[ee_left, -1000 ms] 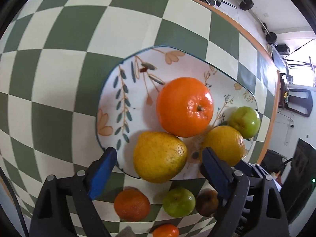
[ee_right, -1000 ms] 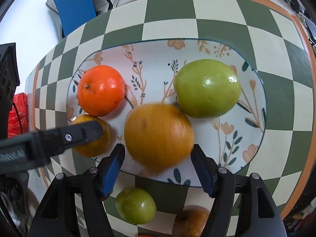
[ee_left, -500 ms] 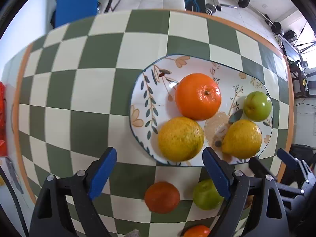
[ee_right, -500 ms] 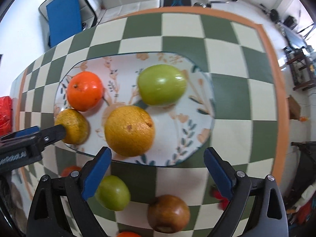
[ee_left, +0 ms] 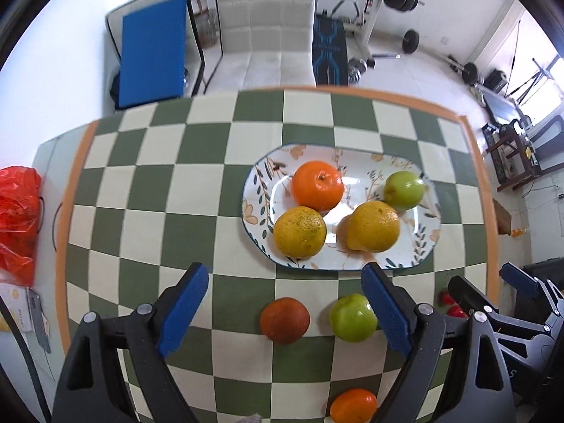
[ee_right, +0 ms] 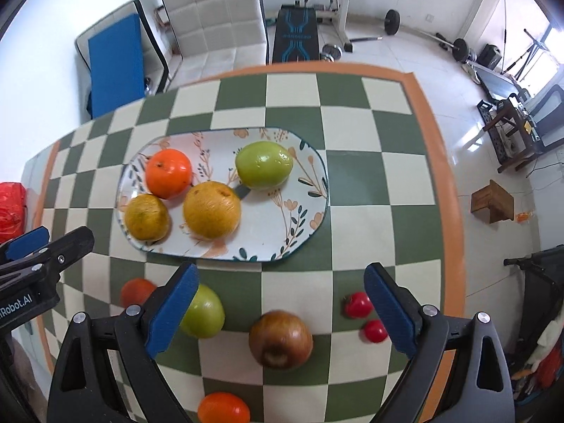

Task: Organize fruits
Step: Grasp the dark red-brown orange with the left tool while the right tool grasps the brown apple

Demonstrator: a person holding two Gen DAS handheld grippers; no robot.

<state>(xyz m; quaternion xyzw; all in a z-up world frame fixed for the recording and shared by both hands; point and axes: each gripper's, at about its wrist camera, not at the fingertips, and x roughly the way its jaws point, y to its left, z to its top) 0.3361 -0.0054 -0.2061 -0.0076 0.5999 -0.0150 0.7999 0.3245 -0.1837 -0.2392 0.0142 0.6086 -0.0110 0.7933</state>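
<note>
A flowered oval plate [ee_left: 431, 236] [ee_right: 310, 211] holds an orange [ee_left: 317, 185] [ee_right: 169, 172], two yellow citrus fruits [ee_left: 299, 231] [ee_left: 375, 225] and a green fruit [ee_left: 403, 189] [ee_right: 264, 164]. On the checked cloth in front of the plate lie a dark orange fruit [ee_left: 284, 320], a green fruit [ee_left: 352, 317] [ee_right: 204, 312], a brown apple [ee_right: 280, 338], a small orange [ee_right: 224, 409] and two small red tomatoes [ee_right: 357, 305]. My left gripper [ee_left: 283, 275] hangs open above the dark orange fruit, holding nothing. My right gripper [ee_right: 282, 271] is open and empty above the brown apple.
The green-and-cream checked table [ee_left: 158, 194] has an orange border. A red plastic bag [ee_left: 17, 218] lies off its left end. Beyond the far edge stand a white chair [ee_left: 264, 28], a blue panel [ee_left: 151, 49] and gym weights. A small wooden box [ee_right: 491, 201] sits on the floor at right.
Both grippers have risen and drawn back from the plate. The right gripper let go of the yellow citrus on the plate and spread wider. The loose fruits in front now show.
</note>
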